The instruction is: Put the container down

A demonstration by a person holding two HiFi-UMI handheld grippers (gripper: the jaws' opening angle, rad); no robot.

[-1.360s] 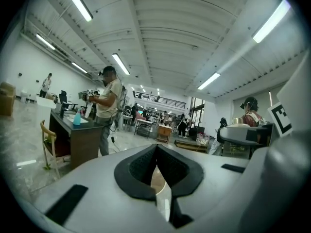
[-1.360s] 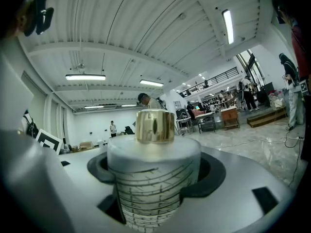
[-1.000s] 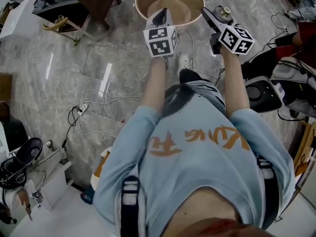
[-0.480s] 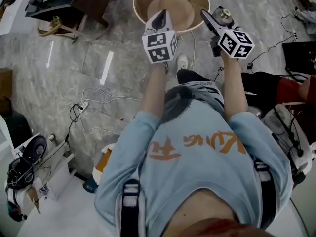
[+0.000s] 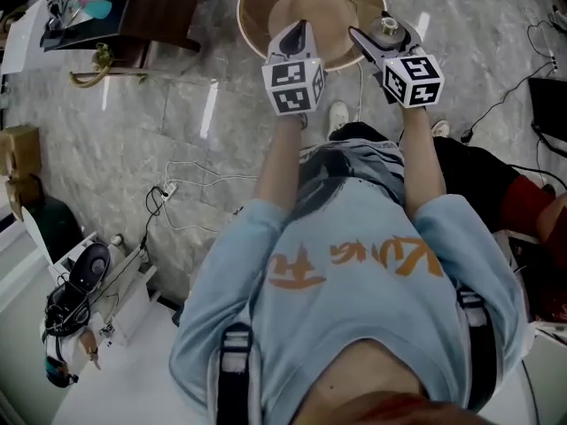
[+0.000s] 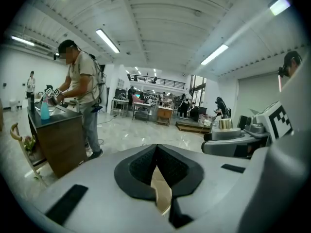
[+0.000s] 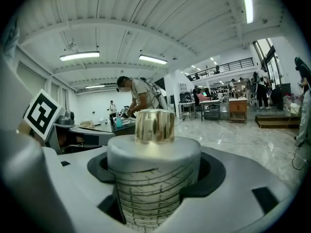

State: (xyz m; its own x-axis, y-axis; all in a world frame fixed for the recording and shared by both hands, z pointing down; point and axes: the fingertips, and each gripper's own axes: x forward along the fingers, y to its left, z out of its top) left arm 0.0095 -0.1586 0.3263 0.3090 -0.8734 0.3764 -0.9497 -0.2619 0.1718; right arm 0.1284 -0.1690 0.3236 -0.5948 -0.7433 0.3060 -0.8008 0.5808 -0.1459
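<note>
Ceramic-looking, probably fragile container [image 7: 151,154] was clamped round its body by right tool [image 7: 153,198]; left tool [image 6: 156,176] pinched a tan strip [image 6: 162,196].

Grey marble floor [image 5: 133,122], polished and reflecting the lamps. White cables [image 5: 195,171] loop across it to a white power strip [image 5: 163,190]. A dark wooden desk [image 5: 164,3] stands at upper left in the head view. In the left gripper view a person in a beige shirt and dark cap [image 6: 81,89] bends over this desk, and a blue bottle [image 6: 44,109] stands on its top near the person's hands. The ribbed white ceiling [image 6: 160,13] carries long strip lights [image 6: 108,40]. Far behind, more tables and people stand below a railed mezzanine [image 6: 155,84]. At the head view's lower left, a white stand [image 5: 106,304] holds black gear.
</note>
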